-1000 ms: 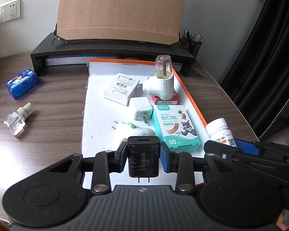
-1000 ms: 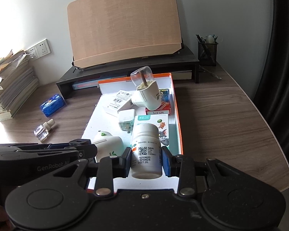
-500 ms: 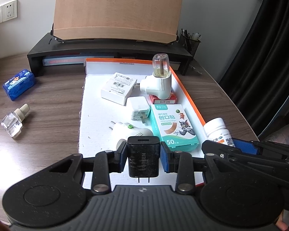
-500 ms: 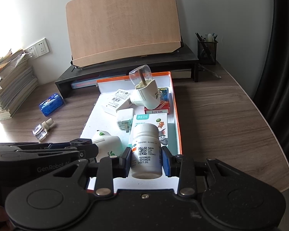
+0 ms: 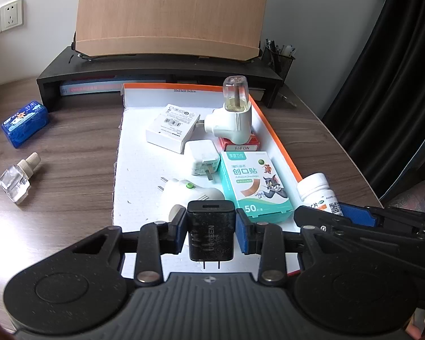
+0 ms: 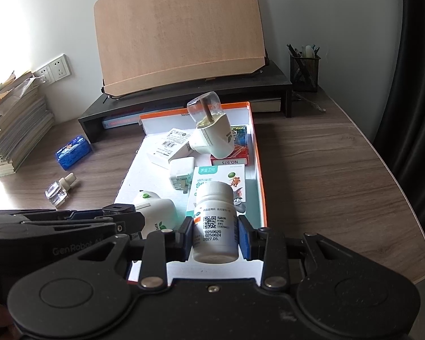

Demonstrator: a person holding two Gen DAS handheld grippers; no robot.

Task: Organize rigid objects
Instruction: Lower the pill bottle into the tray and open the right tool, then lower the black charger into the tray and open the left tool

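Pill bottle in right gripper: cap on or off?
On. The pill bottle has its white cap seated on top while the right gripper clamps its body.

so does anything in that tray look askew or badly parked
Yes. The white plug-in vaporizer with the clear bottle sits tilted, propped on the red box at the tray's far right side rather than lying flat like the other items. It looks likely to topple.
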